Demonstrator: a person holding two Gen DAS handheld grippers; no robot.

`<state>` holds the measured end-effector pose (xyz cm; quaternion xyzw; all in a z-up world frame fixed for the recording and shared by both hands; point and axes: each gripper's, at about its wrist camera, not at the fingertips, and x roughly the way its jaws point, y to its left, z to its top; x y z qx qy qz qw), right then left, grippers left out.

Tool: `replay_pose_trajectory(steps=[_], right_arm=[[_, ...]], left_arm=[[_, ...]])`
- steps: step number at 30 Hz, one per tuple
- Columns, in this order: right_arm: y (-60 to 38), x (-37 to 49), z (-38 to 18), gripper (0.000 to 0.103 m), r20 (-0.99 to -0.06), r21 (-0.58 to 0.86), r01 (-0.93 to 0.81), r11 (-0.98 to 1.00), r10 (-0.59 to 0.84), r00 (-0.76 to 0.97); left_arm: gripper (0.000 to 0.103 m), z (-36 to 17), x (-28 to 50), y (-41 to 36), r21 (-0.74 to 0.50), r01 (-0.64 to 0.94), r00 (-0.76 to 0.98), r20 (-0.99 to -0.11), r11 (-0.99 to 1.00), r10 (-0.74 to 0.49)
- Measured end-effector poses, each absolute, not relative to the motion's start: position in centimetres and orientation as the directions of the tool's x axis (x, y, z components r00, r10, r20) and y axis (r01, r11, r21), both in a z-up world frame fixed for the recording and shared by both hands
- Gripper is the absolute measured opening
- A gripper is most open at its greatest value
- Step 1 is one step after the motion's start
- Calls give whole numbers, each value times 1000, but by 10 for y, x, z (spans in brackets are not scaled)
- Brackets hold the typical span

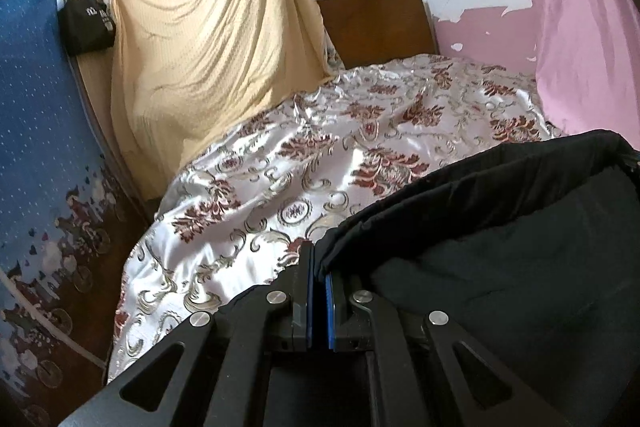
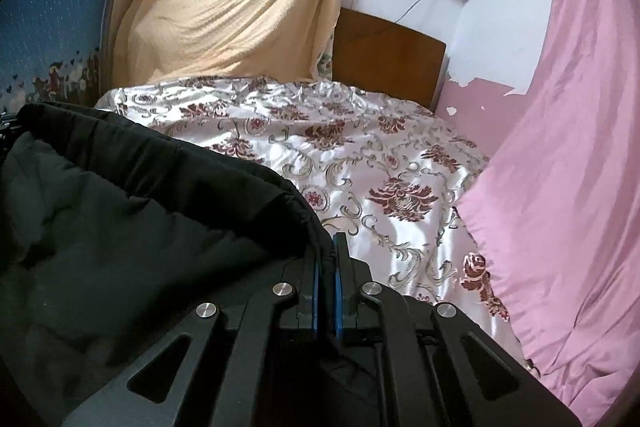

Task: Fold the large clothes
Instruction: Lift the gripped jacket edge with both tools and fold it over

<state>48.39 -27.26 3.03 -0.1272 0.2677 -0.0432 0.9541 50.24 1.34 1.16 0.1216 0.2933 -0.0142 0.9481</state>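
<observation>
A large black padded garment (image 1: 500, 227) is hanging slack between the two grippers above the near part of a shiny white bedspread with dark red flowers (image 1: 320, 147); its thick rolled edge is sagging in soft folds; the left gripper (image 1: 319, 267) is pinching the garment's left end, the right gripper (image 2: 328, 263) clenching its right end; only the left view is showing the bed's left edge.
</observation>
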Motion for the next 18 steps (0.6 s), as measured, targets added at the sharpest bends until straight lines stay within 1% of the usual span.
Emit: replay_pose_trajectory(steps=[6,11,18], right_arm=[[-269,498,9,5,-534,-273,8,962,-159,830],[-268,508,1,5,-546,-285,11,958,-172,820],[-273,521,-6,6,-575,-262,11,965,-165,801]], left_arm=[[5,-12,521,17,198,104,792,-609,975,39],[5,-20,536,15,197,98,775,-630,976,50],[8,-27,550,27,54,83,721,-692,995,-23]])
